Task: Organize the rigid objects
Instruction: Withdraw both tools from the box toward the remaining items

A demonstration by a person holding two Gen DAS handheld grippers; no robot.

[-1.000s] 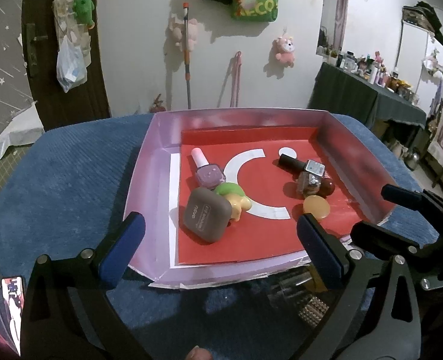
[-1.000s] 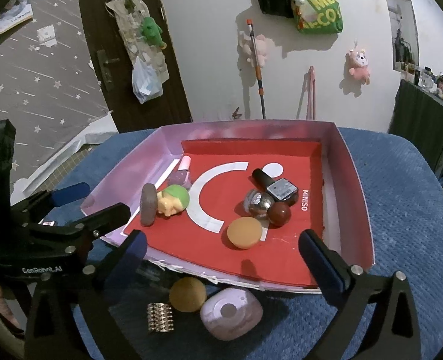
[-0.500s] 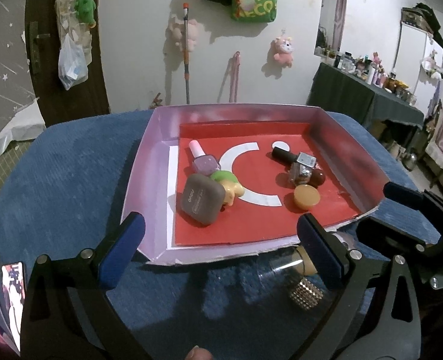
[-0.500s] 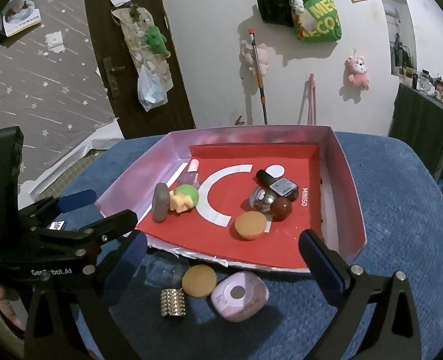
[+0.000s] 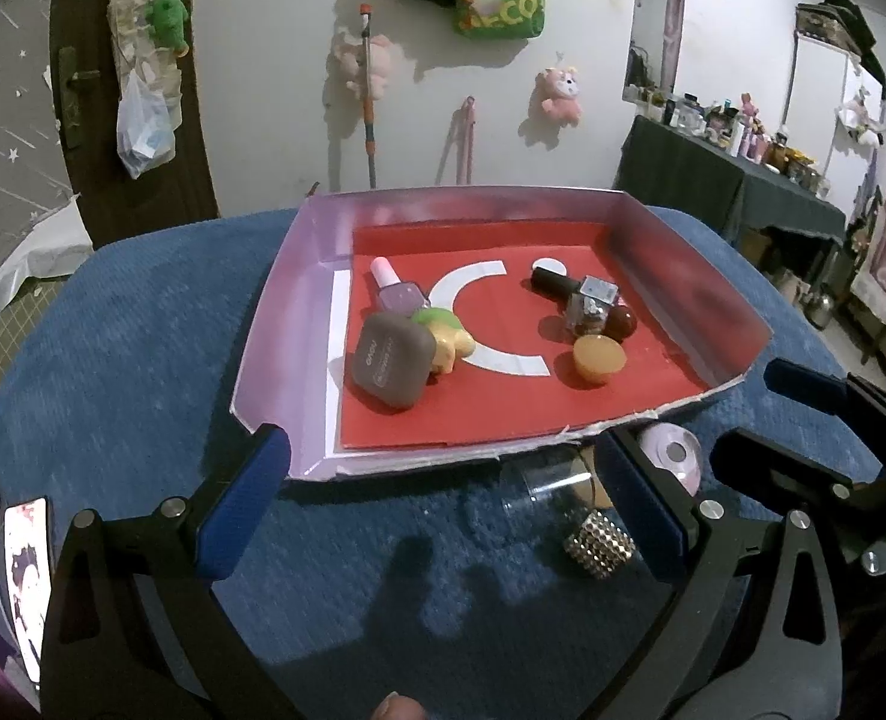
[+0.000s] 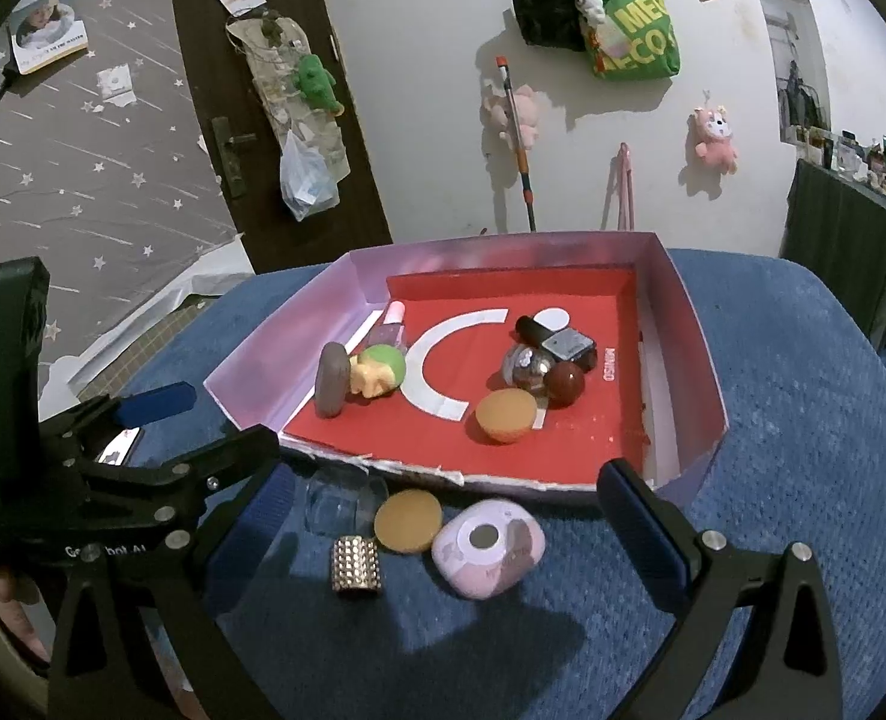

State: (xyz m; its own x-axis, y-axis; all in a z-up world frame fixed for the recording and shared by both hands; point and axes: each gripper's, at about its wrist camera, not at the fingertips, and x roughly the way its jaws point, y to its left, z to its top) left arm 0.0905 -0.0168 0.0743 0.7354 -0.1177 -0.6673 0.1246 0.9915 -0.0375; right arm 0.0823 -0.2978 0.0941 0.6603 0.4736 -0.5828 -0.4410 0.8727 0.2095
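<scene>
A pink box with a red floor sits on the blue cushion and holds a grey-brown case, a green-capped toy, nail polish bottles, a dark red ball and an orange disc. In front of the box lie a studded silver cylinder, a clear cap, a tan disc and a pink round case. My left gripper and right gripper are both open and empty, hovering before these loose items.
A phone lies at the cushion's near left. A door and a wall hung with bags and plush toys stand behind. A dark table crowded with bottles is at the right. Bare blue cushion lies left and right of the box.
Both grippers have drawn back and risen from the box, so the loose items in front of it have come into fuller view. Nothing was picked up.
</scene>
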